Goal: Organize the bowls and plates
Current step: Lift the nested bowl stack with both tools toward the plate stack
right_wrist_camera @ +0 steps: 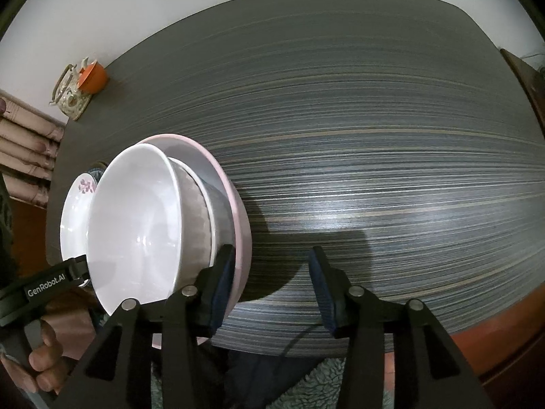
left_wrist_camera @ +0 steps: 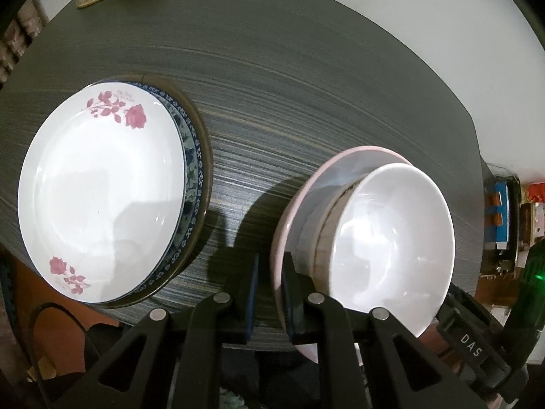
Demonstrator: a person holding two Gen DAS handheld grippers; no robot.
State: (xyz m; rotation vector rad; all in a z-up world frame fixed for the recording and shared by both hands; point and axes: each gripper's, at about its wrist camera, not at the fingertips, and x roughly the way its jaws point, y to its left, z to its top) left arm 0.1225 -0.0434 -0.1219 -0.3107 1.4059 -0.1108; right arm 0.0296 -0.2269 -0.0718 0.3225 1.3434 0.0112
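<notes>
On the left of the dark striped table [left_wrist_camera: 306,78] sits a stack of plates: a rose-patterned white plate [left_wrist_camera: 102,197] on top of a blue-patterned plate [left_wrist_camera: 192,173], with a dark-rimmed plate [left_wrist_camera: 204,156] beneath. Just right of it, the left gripper [left_wrist_camera: 270,293] is clenched on the near rim of a pink plate [left_wrist_camera: 277,238], which carries 2 nested bowls, a white bowl [left_wrist_camera: 391,242] inside a grey-sided bowl [right_wrist_camera: 197,218]. Further right, the right gripper [right_wrist_camera: 272,289] stands released, its left finger [right_wrist_camera: 221,293] just beside the pink plate's rim and nothing between the pads. A floral teapot [right_wrist_camera: 69,97] and orange cup [right_wrist_camera: 93,75] stand at the far corner.
</notes>
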